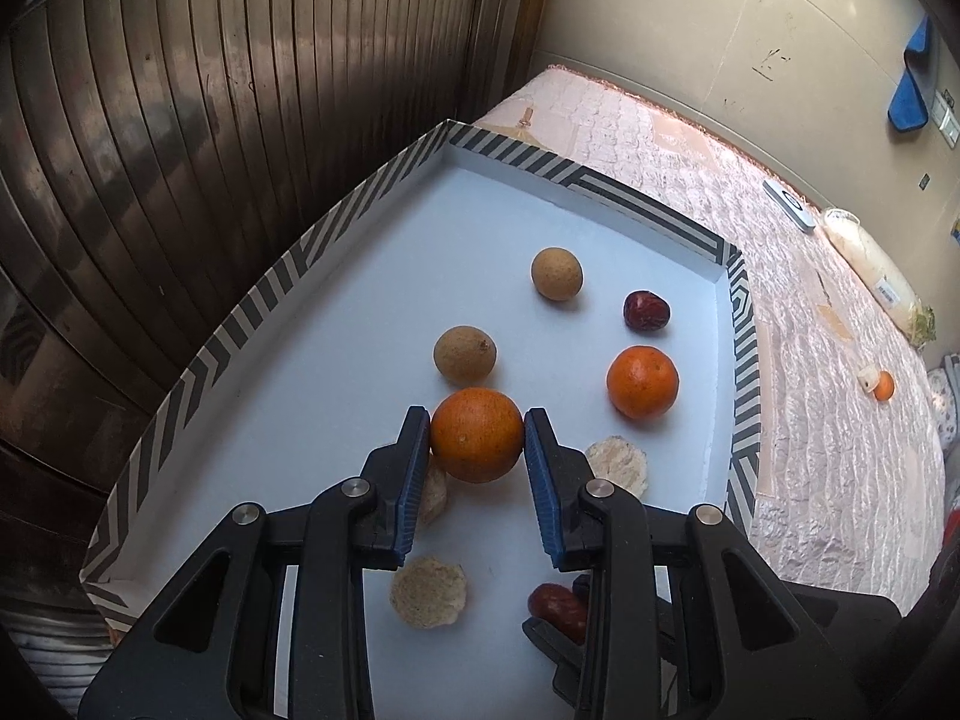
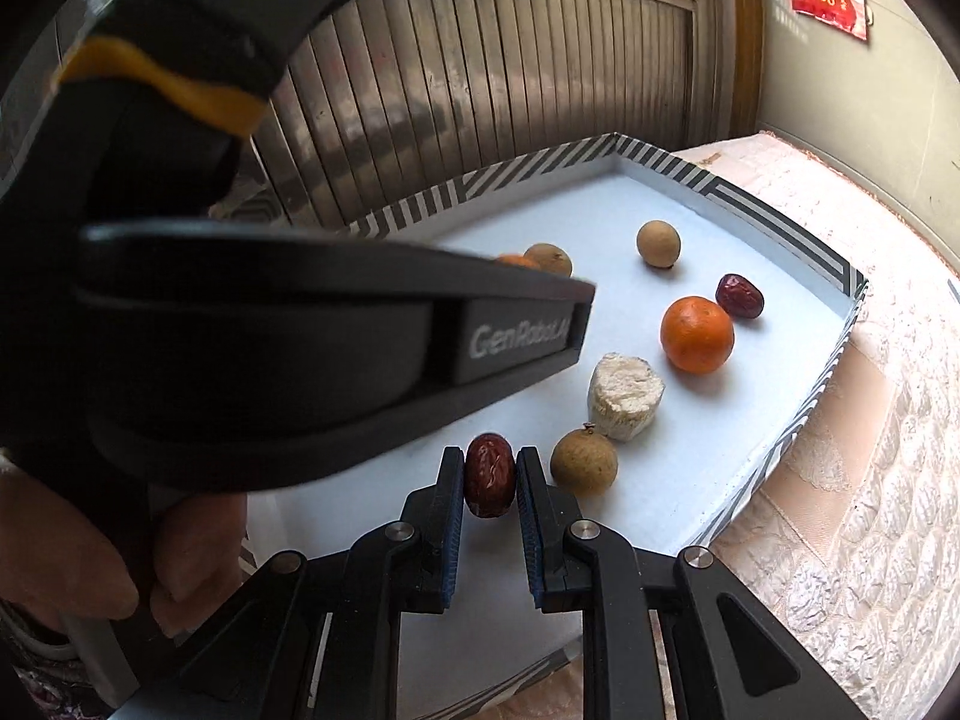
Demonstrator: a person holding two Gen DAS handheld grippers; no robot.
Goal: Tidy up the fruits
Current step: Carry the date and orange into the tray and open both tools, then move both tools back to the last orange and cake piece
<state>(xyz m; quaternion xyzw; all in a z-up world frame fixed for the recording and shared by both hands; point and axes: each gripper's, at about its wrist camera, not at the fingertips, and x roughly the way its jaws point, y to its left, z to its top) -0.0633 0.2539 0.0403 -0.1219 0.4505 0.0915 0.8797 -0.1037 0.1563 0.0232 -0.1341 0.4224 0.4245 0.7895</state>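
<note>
A white tray [image 1: 288, 276] with a striped rim holds the fruits. My left gripper [image 1: 477, 423] is shut on an orange [image 1: 476, 443] above the tray floor. A second orange [image 1: 642, 382], two brown longans [image 1: 556, 273] [image 1: 465, 351] and a red date [image 1: 645, 312] lie beyond it. Pale snack pieces [image 1: 618, 465] [image 1: 427, 598] lie near my fingers. My right gripper [image 2: 490, 457] is shut on a red date [image 2: 489, 475] over the tray [image 2: 780, 222]. Beside it lie a longan [image 2: 584, 461], a pale piece [image 2: 624, 396], an orange [image 2: 697, 334], another date [image 2: 739, 296] and a far longan [image 2: 658, 244].
The tray rests on a pink quilted cover [image 1: 810, 420] beside a slatted metal shutter [image 1: 210, 120]. A small orange [image 1: 883, 386], a white bag [image 1: 870, 264] and a flat device [image 1: 789, 204] lie by the wall. The left gripper's body [image 2: 300, 348] blocks the left of the right wrist view.
</note>
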